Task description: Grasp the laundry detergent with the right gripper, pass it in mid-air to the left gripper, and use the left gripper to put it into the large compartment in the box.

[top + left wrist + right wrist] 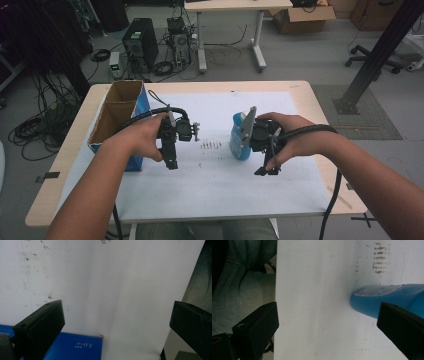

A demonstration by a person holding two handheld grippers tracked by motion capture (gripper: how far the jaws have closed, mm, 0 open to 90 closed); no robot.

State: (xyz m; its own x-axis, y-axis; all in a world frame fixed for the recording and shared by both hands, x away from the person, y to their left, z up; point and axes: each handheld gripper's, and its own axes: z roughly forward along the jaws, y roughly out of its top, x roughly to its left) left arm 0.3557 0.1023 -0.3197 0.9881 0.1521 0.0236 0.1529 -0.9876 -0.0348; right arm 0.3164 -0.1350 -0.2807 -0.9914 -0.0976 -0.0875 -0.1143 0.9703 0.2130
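Forearms come in from the bottom of the high view, each hand carrying a hand-held gripper over the white sheet [210, 175] on the desk [305, 90]. On the right hand-held gripper [329, 325] the jaws stand wide apart with nothing between them; the blue bottle [387, 296] lies just beyond its right-hand jaw, beside it rather than inside the gap. In the high view that bottle [239, 142] sits close against the gripper's front, near the middle of the sheet. It looks like smooth plastic, probably light and stiff enough, though likely slippery; I would take it across the body, not the narrow top. The left hand-held gripper [117, 325] is likewise wide open and empty, hanging beside the blue-sided cardboard box [117, 112], which stands open-topped at the left edge.
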